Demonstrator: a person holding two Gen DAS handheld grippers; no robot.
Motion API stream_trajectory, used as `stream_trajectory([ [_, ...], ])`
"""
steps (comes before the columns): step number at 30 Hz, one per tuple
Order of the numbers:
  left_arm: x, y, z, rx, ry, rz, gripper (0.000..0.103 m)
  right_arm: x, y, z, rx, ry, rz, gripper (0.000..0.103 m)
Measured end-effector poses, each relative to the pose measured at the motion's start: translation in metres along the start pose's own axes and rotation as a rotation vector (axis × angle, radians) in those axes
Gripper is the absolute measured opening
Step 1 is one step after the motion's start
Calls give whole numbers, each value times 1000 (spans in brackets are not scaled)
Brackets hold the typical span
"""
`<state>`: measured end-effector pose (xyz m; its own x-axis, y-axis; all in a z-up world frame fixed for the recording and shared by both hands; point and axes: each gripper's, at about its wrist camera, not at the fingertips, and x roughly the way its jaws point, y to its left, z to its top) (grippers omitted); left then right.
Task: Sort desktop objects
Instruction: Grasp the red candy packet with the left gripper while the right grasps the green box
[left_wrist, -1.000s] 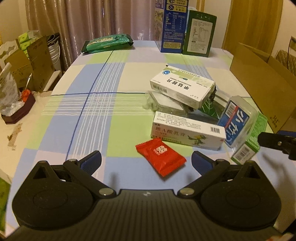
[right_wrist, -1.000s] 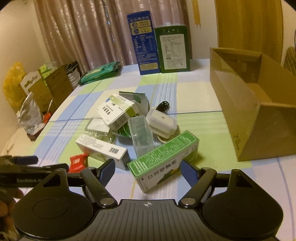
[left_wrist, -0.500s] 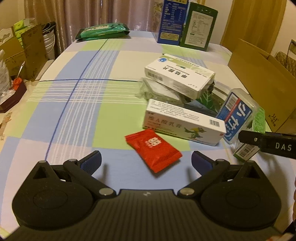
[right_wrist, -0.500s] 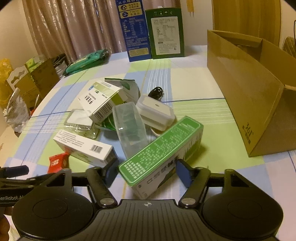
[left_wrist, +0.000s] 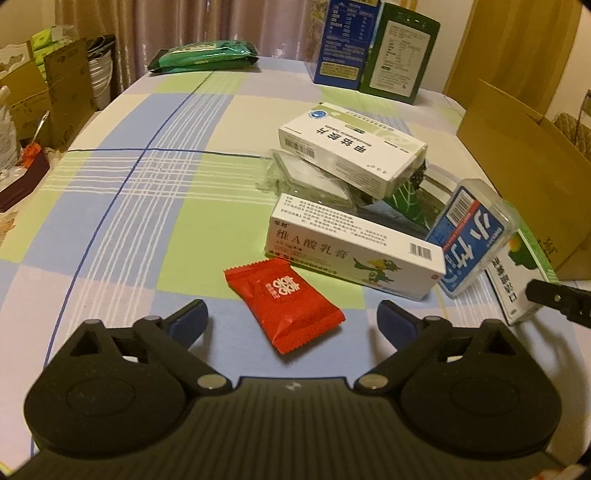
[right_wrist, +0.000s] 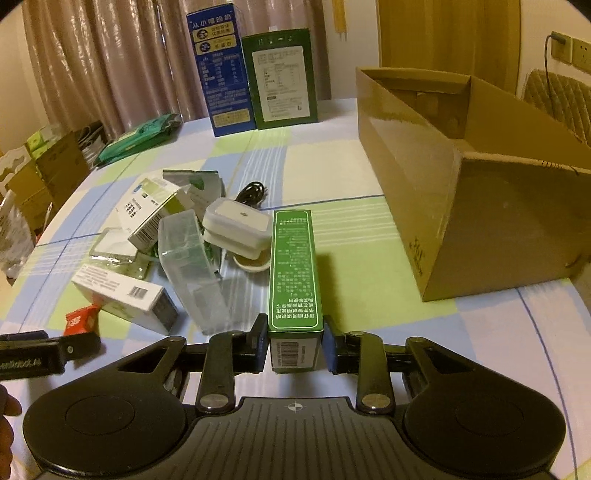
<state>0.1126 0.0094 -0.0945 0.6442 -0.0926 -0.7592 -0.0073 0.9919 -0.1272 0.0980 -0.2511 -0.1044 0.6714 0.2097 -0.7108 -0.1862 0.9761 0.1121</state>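
Right gripper (right_wrist: 294, 347) pinches one green box (right_wrist: 294, 269). Left gripper (left_wrist: 291, 317) spread over one red sachet (left_wrist: 283, 302); two white cartons (left_wrist: 352, 253) adjacent.

Green box (right_wrist: 294, 271): long carton with white print, barcode on near end, clamped at that end. Red sachet (left_wrist: 283, 302): flat on checked cloth, apart from pile. White boxes (left_wrist: 352, 254), (left_wrist: 351, 147), clear cases (right_wrist: 192, 266): jumbled heap mid-table.

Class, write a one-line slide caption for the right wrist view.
Right gripper clamps the near end of a long green box beside the open cardboard box.
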Motion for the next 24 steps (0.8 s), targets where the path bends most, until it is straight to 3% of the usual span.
stream_trajectory([
  [6,1,3,0,-7,-44,43,78,8,-2,-2,-21,-3,-20,30],
  [9,5,5,0,-8,-30,55,69,11,-2,-2,-27,-12,-30,45],
  [12,7,4,-1,21,-27,61,56,12,-4,-1,-31,-23,-37,49],
  [14,7,1,-2,48,-26,67,40,13,-5,0,-24,-25,-34,49],
  [19,3,-3,-6,103,-25,68,34,14,-3,2,-27,-24,-19,49],
  [24,-4,-7,-12,122,-26,24,34,15,-3,2,-25,-19,-18,49],
])
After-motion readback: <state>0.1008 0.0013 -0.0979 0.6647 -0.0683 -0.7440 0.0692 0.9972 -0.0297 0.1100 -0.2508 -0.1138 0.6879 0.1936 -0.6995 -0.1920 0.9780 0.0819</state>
